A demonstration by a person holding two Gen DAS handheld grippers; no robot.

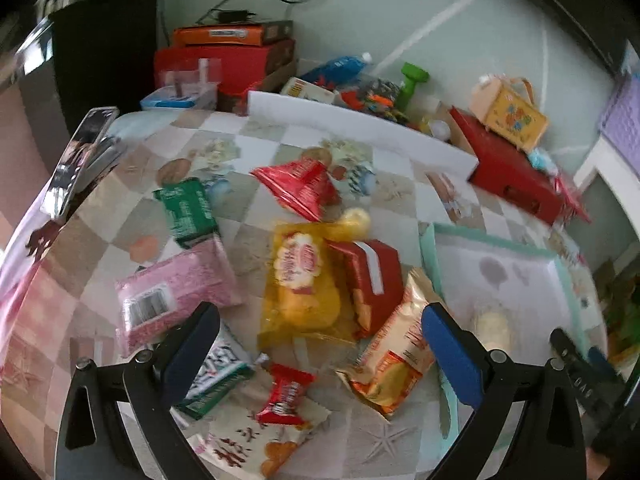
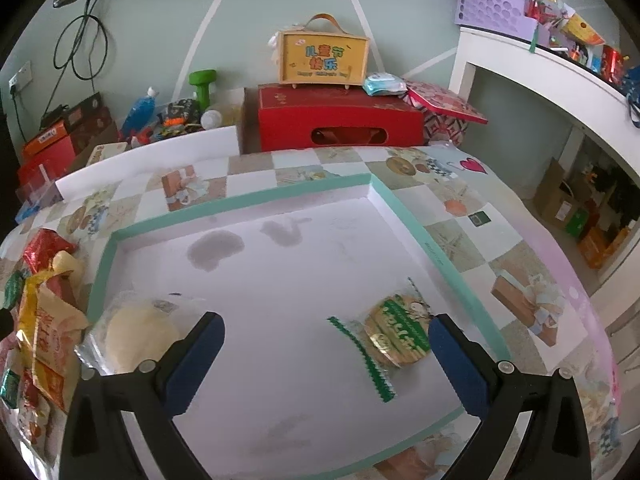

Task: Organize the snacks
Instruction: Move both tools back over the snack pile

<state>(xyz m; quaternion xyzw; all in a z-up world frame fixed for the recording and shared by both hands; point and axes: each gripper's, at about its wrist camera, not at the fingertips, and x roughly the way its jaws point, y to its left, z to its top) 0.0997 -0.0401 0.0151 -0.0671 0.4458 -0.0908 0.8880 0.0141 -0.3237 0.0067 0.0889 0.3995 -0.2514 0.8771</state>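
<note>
- The left gripper [image 1: 320,354] hangs over a heap of snacks on the patterned worktop [image 1: 280,140]; its blue-padded fingers [image 1: 450,356] stand wide apart with nothing gripped between them.
- Beneath and ahead of it lie a yellow bag [image 1: 298,288], a red box [image 1: 372,276], a gold-and-orange packet [image 1: 394,360], a small red candy wrapper [image 1: 285,394], a pink pack [image 1: 176,292], a green pack [image 1: 188,212] and a red bag [image 1: 300,188].
- The mint-rimmed tray [image 2: 424,232] sits just right of the heap, its white floor stained with grey blotches.
- The right gripper [image 2: 326,354] hovers above the tray, fingers [image 2: 200,356] spread wide and empty.
- Inside the tray are two snacks, well apart: a pale round cake in clear wrap [image 2: 136,332] at the left wall, and a green-and-gold wrapped biscuit [image 2: 394,332] just beside the right finger.
- Behind the worktop stand a red carton [image 2: 340,120] with a yellow handled case [image 2: 324,60] on top.
</note>
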